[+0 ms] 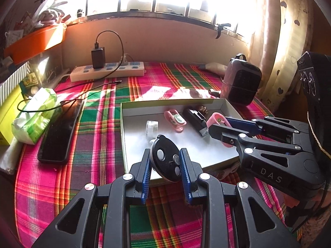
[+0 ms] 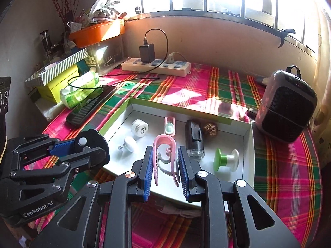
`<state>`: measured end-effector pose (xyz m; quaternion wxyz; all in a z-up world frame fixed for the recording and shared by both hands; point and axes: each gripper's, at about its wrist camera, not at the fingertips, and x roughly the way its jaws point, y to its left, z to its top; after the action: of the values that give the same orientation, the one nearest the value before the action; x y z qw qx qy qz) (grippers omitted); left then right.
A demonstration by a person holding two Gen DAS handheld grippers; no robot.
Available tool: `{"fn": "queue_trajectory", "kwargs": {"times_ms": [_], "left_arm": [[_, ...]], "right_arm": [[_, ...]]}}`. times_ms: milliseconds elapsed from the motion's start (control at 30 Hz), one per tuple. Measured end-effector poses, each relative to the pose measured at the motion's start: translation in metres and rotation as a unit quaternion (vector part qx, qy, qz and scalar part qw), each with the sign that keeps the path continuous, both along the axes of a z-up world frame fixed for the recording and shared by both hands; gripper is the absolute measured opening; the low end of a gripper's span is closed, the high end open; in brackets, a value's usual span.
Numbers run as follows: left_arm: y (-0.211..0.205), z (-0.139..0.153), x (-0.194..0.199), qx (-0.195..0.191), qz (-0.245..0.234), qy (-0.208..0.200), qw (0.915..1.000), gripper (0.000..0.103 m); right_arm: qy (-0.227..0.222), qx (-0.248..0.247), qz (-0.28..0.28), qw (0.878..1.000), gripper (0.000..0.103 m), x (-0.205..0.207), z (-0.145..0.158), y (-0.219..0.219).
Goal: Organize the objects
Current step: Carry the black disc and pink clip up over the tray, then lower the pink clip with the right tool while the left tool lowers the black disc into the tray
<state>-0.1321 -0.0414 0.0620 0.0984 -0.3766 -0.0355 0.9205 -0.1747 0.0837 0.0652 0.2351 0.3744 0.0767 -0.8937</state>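
A shallow white box (image 1: 219, 102) (image 2: 249, 142) lies on the plaid cloth. My left gripper (image 1: 164, 161) is shut on a black round disc (image 1: 165, 159) with white buttons, held above the box's near edge; the same disc (image 2: 91, 142) and left gripper (image 2: 82, 147) show at the left of the right wrist view. My right gripper (image 2: 164, 163) is shut on a pink hook-shaped clip (image 2: 164, 150) over the box, seen from the side as the clip (image 1: 216, 119) in my right gripper (image 1: 217, 125). Inside lie a white spool (image 2: 140, 126), a white knob (image 2: 129, 143), a pink case (image 2: 170, 125), a black device (image 2: 194, 138), a brown carved nut (image 2: 211, 129) and a green-and-white reel (image 2: 225, 160).
A black phone (image 1: 60, 132) and a green tissue pack (image 1: 35, 115) lie left of the box. A power strip (image 1: 107, 70) with a charger stands by the back wall. A small dark heater (image 2: 287, 105) stands at the right. Boxes and an orange tray (image 2: 97, 32) crowd the left.
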Motion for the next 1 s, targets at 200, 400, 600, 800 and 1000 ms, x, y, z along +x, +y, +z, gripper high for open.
{"fn": "queue_trajectory", "kwargs": {"times_ms": [200,400,600,800,1000], "left_arm": [[0.004,-0.008,-0.008,-0.001,-0.008,-0.015,0.9999,0.025],[0.005,-0.016,-0.015,-0.008,-0.009,-0.025,0.9996,0.025],[0.004,-0.019,-0.018,-0.004,-0.012,-0.031,0.9994,0.025],[0.008,-0.025,-0.024,-0.012,-0.015,-0.041,0.9990,0.025],[0.007,-0.032,-0.031,-0.018,-0.014,-0.053,0.9983,0.025]], "right_arm": [[-0.026,0.010,0.011,1.000,0.025,-0.023,-0.016,-0.009],[-0.056,0.019,0.024,0.998,0.025,-0.037,-0.034,-0.016],[-0.069,0.028,0.033,0.997,0.025,-0.044,-0.042,-0.019],[-0.072,0.038,0.040,0.996,0.025,-0.047,-0.045,-0.025],[-0.072,0.048,0.041,0.995,0.025,-0.052,-0.047,-0.029]]}}
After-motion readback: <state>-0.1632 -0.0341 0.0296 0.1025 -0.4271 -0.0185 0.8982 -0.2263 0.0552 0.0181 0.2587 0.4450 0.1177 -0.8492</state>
